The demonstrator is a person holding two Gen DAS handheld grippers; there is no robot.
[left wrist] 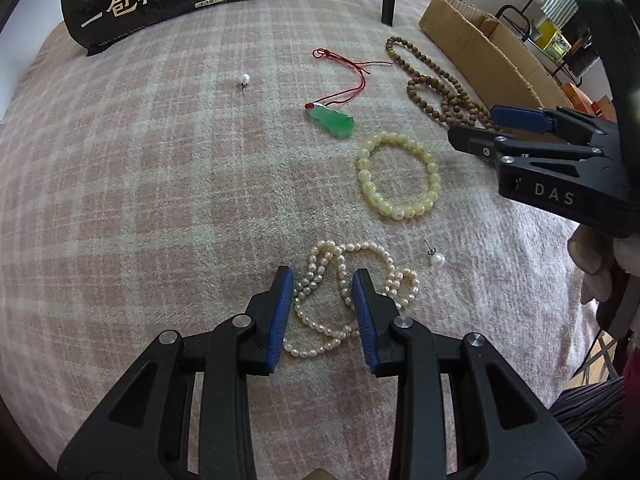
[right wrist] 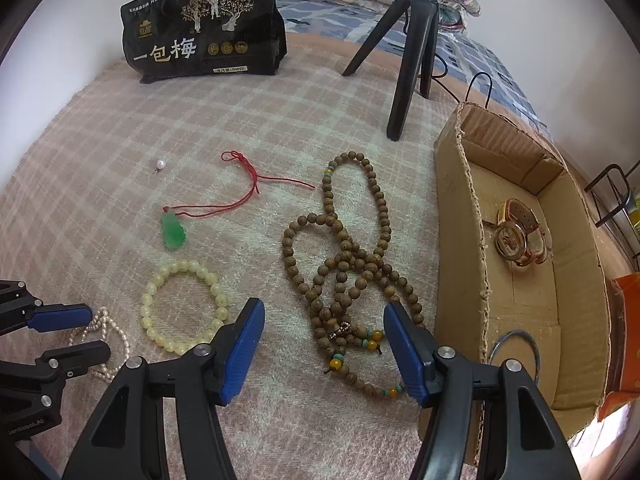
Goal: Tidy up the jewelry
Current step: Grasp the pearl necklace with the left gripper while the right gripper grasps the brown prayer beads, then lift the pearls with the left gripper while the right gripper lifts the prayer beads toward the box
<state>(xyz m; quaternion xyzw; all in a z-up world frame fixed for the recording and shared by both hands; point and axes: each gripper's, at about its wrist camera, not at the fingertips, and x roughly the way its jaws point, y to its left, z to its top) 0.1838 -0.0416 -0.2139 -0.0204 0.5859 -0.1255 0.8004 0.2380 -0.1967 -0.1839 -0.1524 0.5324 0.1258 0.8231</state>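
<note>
Cardboard box (right wrist: 516,292): open-topped, at the right edge of the plaid blanket (right wrist: 120,168); inside lie a wristwatch (right wrist: 518,238) toward the far end and a metal bangle (right wrist: 516,350) at the near end, partly hidden behind the box wall.
Black pouch (right wrist: 204,28): stands upright at the far side of the blanket; what it holds cannot be seen.
Left gripper (left wrist: 322,312): open, its blue pads low over the blanket and set either side of a clump of the pearl necklace (left wrist: 344,292); strands run between the pads and out past both.
Right gripper (right wrist: 324,354): open wide, the near end of the wooden bead mala (right wrist: 344,264) lying between its pads, with the amber and turquoise beads closest; whether the pads touch the beads cannot be told.
Yellow bead bracelet (left wrist: 398,176): a flat ring on the blanket, between the pearl necklace and the jade pendant (left wrist: 334,122), just left of the right gripper.
Jade pendant: green, on a red cord (left wrist: 344,76) trailing away from it toward the far side.
Pearl earring (left wrist: 436,258): loose, just right of the pearl necklace.
Second pearl earring (left wrist: 243,79): alone, well apart, toward the pouch.
Tripod (right wrist: 412,48): stands on the blanket beyond the wooden bead mala.
</note>
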